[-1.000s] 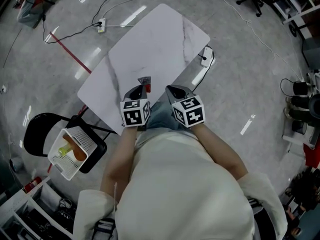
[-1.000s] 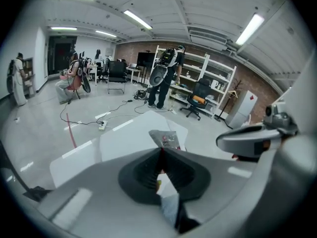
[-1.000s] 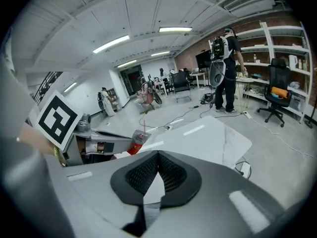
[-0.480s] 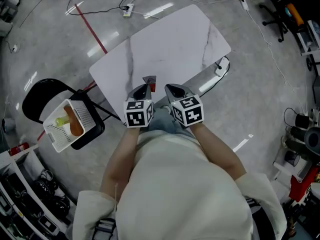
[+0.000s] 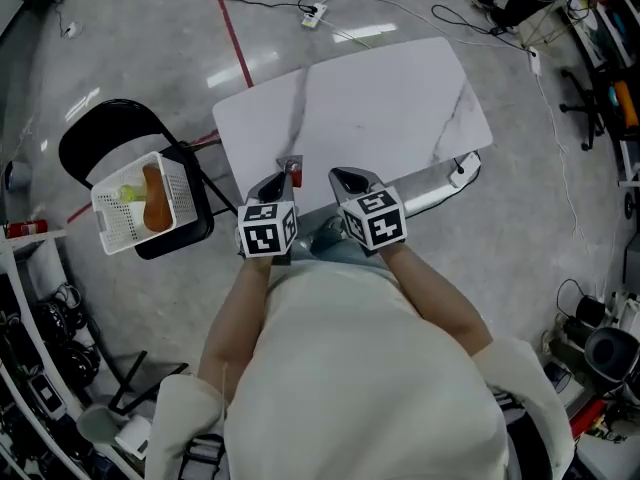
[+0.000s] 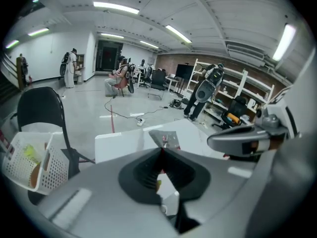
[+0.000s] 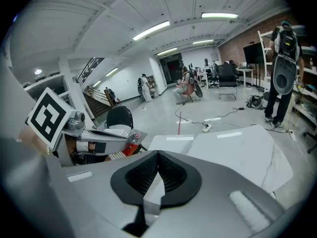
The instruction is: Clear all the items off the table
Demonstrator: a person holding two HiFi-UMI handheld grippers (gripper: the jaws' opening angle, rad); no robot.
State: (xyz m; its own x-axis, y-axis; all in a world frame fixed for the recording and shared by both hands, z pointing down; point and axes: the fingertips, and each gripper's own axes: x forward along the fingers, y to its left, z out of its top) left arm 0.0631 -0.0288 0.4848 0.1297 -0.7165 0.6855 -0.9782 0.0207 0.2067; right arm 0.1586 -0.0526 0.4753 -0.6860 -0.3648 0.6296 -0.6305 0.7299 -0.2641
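Since the earlier frames, table (image 5: pixel 380 98) and chair (image 5: pixel 100 133) are shifted up and rightward in the head view. The left gripper (image 5: pixel 284 176) is clamped on a small grey packet (image 6: pixel 166 139) with red marks, held over the table's near edge — seen plainly only in its own view. The right gripper (image 5: pixel 349 179) is closed on itself. A white basket (image 5: pixel 103 230) is seated on the chair — orange and yellow-green items are shown inside only from above.

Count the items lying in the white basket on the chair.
2: an orange item lies along the middle of the basket, and a yellow-green item sits beside it, on its left in the head view. Others may be hidden underneath.
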